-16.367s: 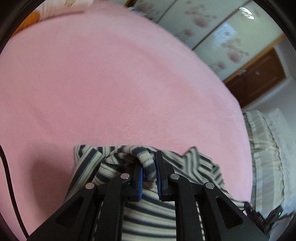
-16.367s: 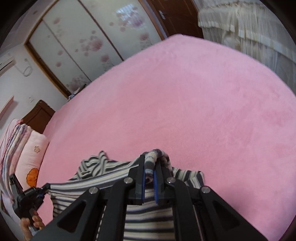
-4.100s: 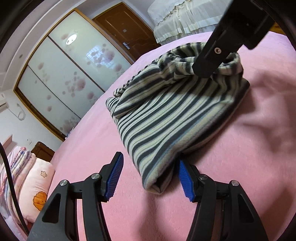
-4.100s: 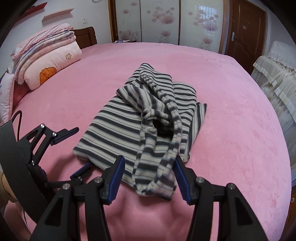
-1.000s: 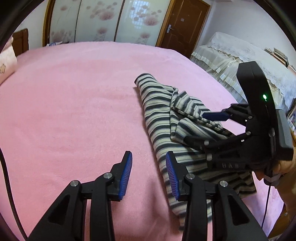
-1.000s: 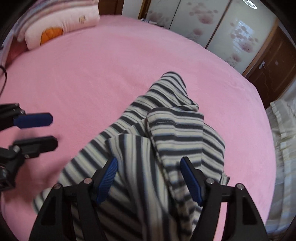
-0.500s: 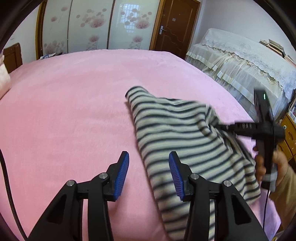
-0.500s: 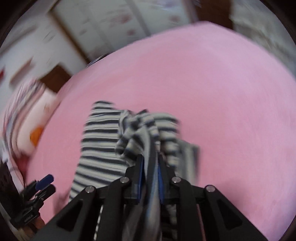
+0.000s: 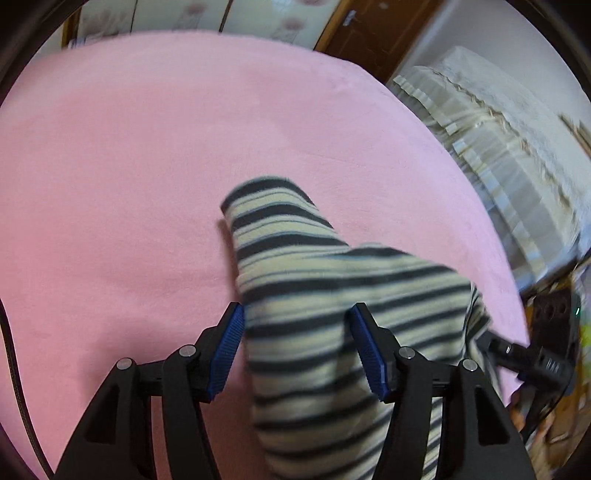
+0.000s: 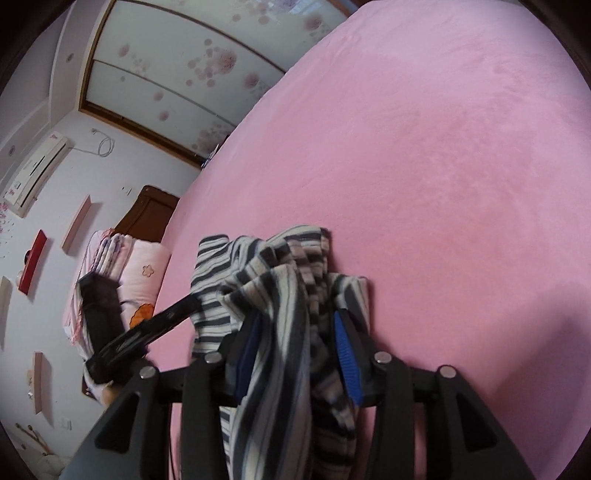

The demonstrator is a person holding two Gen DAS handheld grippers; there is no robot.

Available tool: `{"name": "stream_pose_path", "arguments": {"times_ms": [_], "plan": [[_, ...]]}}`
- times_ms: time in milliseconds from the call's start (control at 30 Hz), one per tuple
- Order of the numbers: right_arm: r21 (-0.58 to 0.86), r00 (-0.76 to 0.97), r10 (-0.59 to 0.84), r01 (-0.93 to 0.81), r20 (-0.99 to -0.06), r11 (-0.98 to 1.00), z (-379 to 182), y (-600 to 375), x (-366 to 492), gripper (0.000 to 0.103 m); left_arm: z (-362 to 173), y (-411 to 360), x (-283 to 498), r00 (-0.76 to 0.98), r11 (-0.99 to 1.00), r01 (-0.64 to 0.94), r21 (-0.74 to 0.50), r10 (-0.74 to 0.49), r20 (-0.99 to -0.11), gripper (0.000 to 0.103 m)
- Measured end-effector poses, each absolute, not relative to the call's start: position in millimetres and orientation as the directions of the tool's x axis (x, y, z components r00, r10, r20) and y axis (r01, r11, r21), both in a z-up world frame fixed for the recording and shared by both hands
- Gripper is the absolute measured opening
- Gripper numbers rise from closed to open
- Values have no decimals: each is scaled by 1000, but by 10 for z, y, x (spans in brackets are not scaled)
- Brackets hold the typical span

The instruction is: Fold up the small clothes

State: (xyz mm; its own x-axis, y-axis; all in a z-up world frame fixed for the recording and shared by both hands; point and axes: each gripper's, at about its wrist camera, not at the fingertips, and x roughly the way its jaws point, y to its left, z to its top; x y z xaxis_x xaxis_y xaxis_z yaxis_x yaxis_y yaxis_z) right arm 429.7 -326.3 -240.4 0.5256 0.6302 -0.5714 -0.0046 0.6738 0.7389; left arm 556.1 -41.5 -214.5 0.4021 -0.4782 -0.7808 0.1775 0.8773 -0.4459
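Both my grippers pitch down at the pink bed point(image 9: 147, 166). Left gripper point(image 9: 295, 347): jaws apart and opening, the striped garment point(image 9: 332, 295) lying between them, pads not pressing it. Right gripper point(image 10: 295, 343): jaws opening, bunched striped fabric draped between them, hiding most of the left pad; can't tell if it's still pinched. Left view is motion-blurred; garment's near end is cut off below frame.

A home bedroom.
A pink bed point(image 10: 424, 155) fills both views; a floral sliding wardrobe point(image 10: 192, 70), an air conditioner point(image 10: 35, 171) and folded bedding point(image 10: 122, 266) sit upper left, a wooden door point(image 9: 373, 26) at the top.
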Motion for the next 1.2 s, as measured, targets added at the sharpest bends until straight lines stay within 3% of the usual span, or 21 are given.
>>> {"name": "stream_pose_path", "arguments": {"times_ms": [67, 100, 133, 167, 233, 467, 600, 733, 867, 1000, 1200], "plan": [[719, 526, 624, -34, -577, 694, -2370, -3229, 4318, 41, -2202, -453, 5615, 405, 874, 171, -455, -484, -776, 58], [698, 531, 615, -58, -583, 713, -2317, -3185, 4310, 35, -2213, -476, 5621, 415, 879, 174, -443, -474, -777, 52], [670, 538, 598, -80, -594, 738, -2260, -3149, 4305, 25, -2207, -506, 5616, 429, 892, 181, -414, -450, -783, 36], [640, 546, 580, -102, -604, 762, -2201, -3130, 4286, 12, -2203, -545, 5615, 441, 910, 198, -364, -414, -796, 30], [615, 583, 550, -107, -598, 781, -2120, -3135, 4266, 12, -2190, -594, 5589, 463, 922, 224, -317, -387, -797, 22], [560, 597, 453, -8, -662, 829, -2282, -3245, 4318, 6, -2160, -583, 5490, 520, 925, 260, -277, -376, -767, 21], [508, 596, 372, 71, -712, 858, -2404, -3337, 4308, 7, -2242, -603, 5463, 515, 932, 256, -258, -357, -779, 28], [465, 592, 326, 94, -737, 880, -2294, -3393, 4177, 10, -2155, -590, 5466, 515, 941, 210, -264, -336, -789, 55], [454, 578, 338, 64, -742, 889, -2017, -3367, 3884, 16, -1915, -508, 5265, 517, 938, 202, -282, -347, -783, 56], [452, 599, 364, -4, -713, 892, -1700, -3238, 3313, 36, -1601, -423, 4673, 565, 944, 251, -216, -324, -759, 59], [450, 561, 409, -71, -720, 890, -1647, -2920, 2506, 36, -1507, -258, 3387, 617, 935, 320, -155, -330, -714, 64]]}}
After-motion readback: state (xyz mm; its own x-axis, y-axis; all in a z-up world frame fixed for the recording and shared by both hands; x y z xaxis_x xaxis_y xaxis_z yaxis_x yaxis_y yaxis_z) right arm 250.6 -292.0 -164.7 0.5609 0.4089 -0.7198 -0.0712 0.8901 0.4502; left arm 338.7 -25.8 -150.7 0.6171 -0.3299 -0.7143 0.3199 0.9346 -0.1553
